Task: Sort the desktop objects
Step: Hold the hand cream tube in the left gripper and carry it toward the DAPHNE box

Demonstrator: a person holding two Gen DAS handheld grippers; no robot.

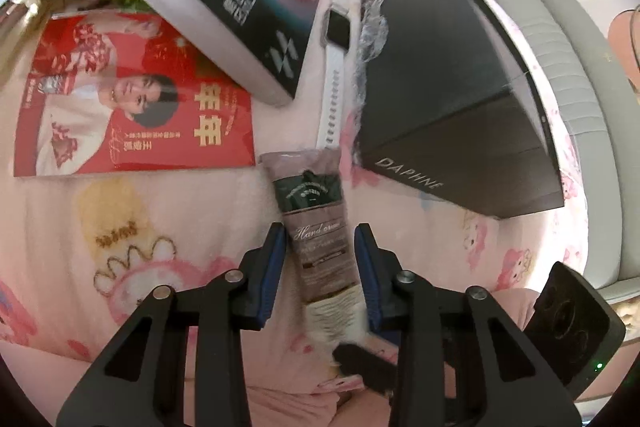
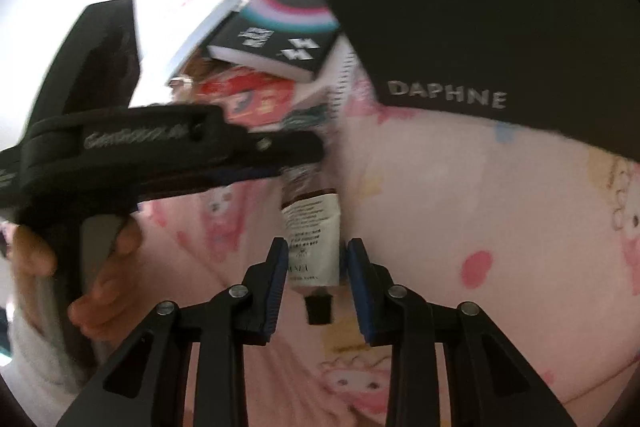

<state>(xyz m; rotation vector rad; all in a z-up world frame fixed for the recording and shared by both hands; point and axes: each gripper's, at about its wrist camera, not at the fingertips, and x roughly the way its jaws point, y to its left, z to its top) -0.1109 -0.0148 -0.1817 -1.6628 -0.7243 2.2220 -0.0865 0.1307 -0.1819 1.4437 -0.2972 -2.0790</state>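
While both hand-held grippers straddle the "Hand cream" tube (image 1: 320,227), jaws parted, black "DAPHNE" box (image 1: 452,83) beside it.

My right gripper (image 2: 317,269) straddles the white lower end of the hand cream tube (image 2: 313,227), pads just beside it. My left gripper (image 2: 296,157) reaches across the tube's upper part, near the DAPHNE box (image 2: 480,27).

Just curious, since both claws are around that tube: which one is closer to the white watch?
Left. The left gripper straddles the hand cream tube nearer the end that points at the watch. The right gripper straddles its cap end, farther from the watch.
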